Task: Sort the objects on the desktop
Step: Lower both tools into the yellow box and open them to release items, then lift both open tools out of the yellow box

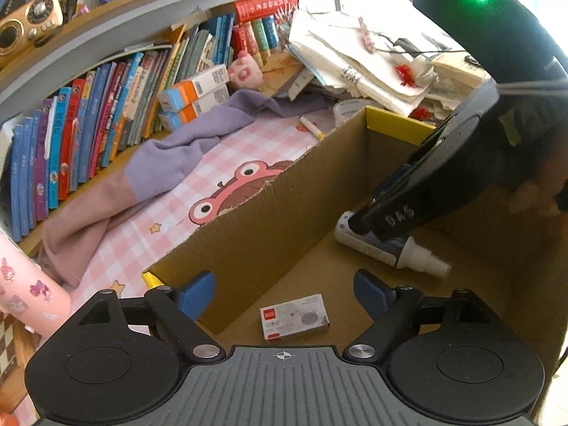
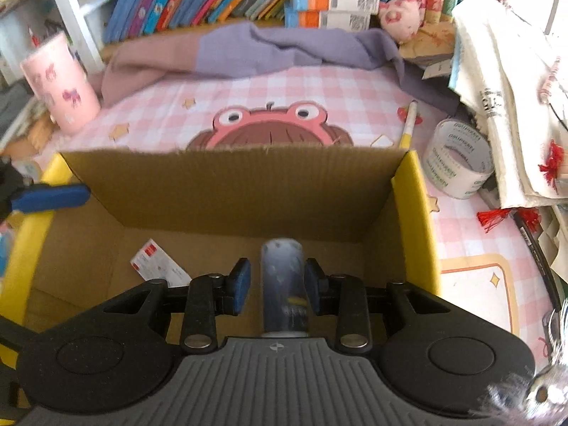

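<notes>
A cardboard box (image 1: 269, 220) with yellow edges stands on the pink checked mat. A small red-and-white packet (image 1: 294, 317) lies on its floor. A blue spray bottle (image 1: 387, 246) with a white nozzle lies in the box. My left gripper (image 1: 284, 293) is open and empty above the packet. My right gripper (image 2: 277, 285) is inside the box, its jaws slightly parted on either side of the bottle (image 2: 283, 284), with a small gap at the left pad. The packet shows in the right wrist view (image 2: 158, 264). A white marker (image 2: 408, 126) and a tape roll (image 2: 458, 159) lie outside the box.
A purple-pink cloth (image 2: 248, 49) lies along the bookshelf (image 1: 88, 135). A pink cup (image 2: 60, 83) stands left of the box. A stack of papers (image 2: 504, 81) fills the right side. Orange-blue boxes (image 2: 333, 9) and a pink plush (image 2: 401, 14) sit by the books.
</notes>
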Demonstrator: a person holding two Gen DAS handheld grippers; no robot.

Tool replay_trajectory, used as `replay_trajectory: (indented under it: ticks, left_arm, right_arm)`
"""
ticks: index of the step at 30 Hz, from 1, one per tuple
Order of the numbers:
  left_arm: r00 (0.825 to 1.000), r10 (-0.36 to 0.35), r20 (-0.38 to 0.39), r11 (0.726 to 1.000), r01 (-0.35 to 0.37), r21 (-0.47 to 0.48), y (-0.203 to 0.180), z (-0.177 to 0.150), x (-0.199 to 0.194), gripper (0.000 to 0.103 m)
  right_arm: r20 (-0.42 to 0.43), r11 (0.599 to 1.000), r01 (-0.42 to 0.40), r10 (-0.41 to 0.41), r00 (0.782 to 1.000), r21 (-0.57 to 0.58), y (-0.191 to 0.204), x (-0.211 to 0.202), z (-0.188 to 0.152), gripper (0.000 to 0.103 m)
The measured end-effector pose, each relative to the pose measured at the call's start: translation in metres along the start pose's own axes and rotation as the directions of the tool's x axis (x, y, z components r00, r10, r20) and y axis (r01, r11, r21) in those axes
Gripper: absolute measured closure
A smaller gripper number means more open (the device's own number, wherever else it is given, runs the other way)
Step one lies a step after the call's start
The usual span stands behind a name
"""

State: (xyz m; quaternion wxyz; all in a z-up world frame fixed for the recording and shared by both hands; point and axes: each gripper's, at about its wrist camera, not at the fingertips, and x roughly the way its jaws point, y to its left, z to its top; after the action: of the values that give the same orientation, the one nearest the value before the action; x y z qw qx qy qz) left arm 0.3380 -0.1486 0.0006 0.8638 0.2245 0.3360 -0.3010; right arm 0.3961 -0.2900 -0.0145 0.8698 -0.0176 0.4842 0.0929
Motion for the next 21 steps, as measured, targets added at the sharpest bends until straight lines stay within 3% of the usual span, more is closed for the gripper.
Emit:
replay_trajectory:
  ticks: [21]
  left_arm:
    - [0.986,-0.017,0.167,0.997,0.029,-0.068,-0.006,-0.018,-0.089,0.014]
  right_arm:
    - [0.190,0.996,0.038,-0.052,0.980,0.075,0.016,-0.081,-0.043,0.071]
